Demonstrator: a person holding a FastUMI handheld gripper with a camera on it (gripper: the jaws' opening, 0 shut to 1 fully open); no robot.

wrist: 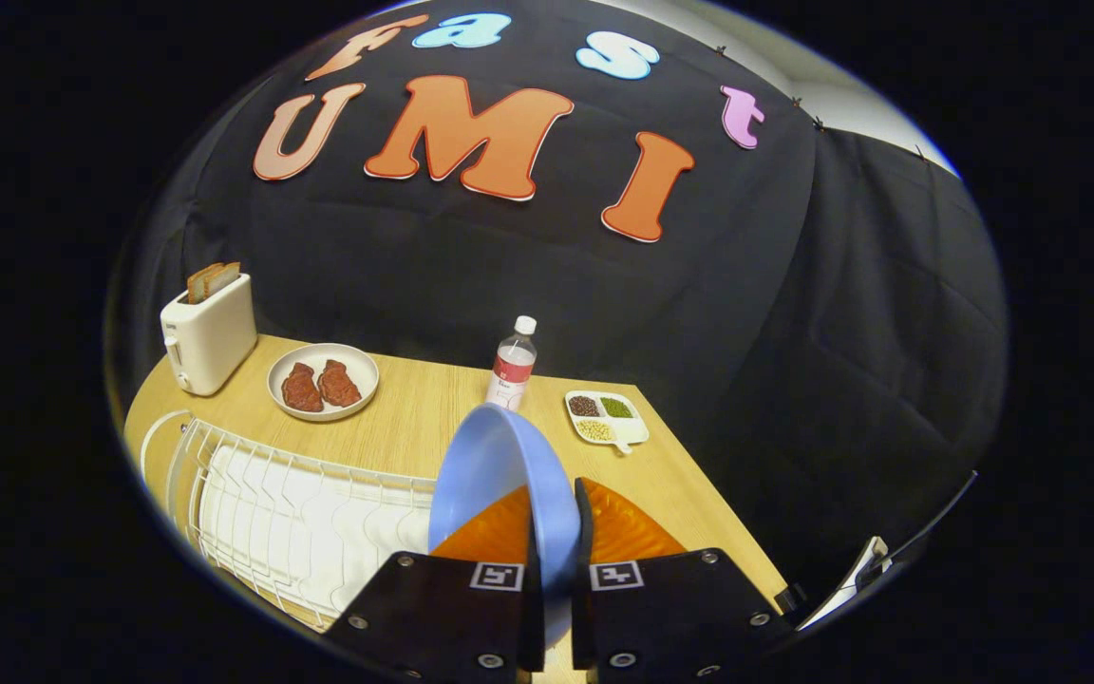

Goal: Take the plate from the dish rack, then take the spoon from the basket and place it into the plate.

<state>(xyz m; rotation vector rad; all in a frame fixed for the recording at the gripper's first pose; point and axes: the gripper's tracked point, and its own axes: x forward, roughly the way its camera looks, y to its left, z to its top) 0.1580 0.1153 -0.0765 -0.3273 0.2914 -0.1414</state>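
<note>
A fisheye view looks forward along a hand-held claw [556, 560] above a light wooden desk [433, 404]. The claw is clenched on a pale blue plate [499, 475]: both fingers press on its rim, one on each face, and the plate stands on edge between them, leaning a little to the left. It appears to be lifted clear of the white wire dish rack [291, 513], which lies just to the left of the fingers and looks to hold no other dishes.

Directly behind the plate, just ahead of the fingers, sits an orange ribbed object [632, 527], probably the basket named in the task. The plate hides much of it, and whether a spoon lies inside cannot be told.

Farther back on the desk stand a cream toaster [210, 332] with bread in its slots, a round dish [323, 382] holding two pieces of reddish meat, a clear water bottle [513, 366], and a small divided tray [607, 418] of beans and grains, just beside the bottle.

The main risk, judging from this grip, is that the plate is pinched only at its edge, so it could swivel or slip out if tilted quickly. Setting it down close to the basket could knock it against the orange rim, and a hard landing on the desk could make it skid or tip.
</note>
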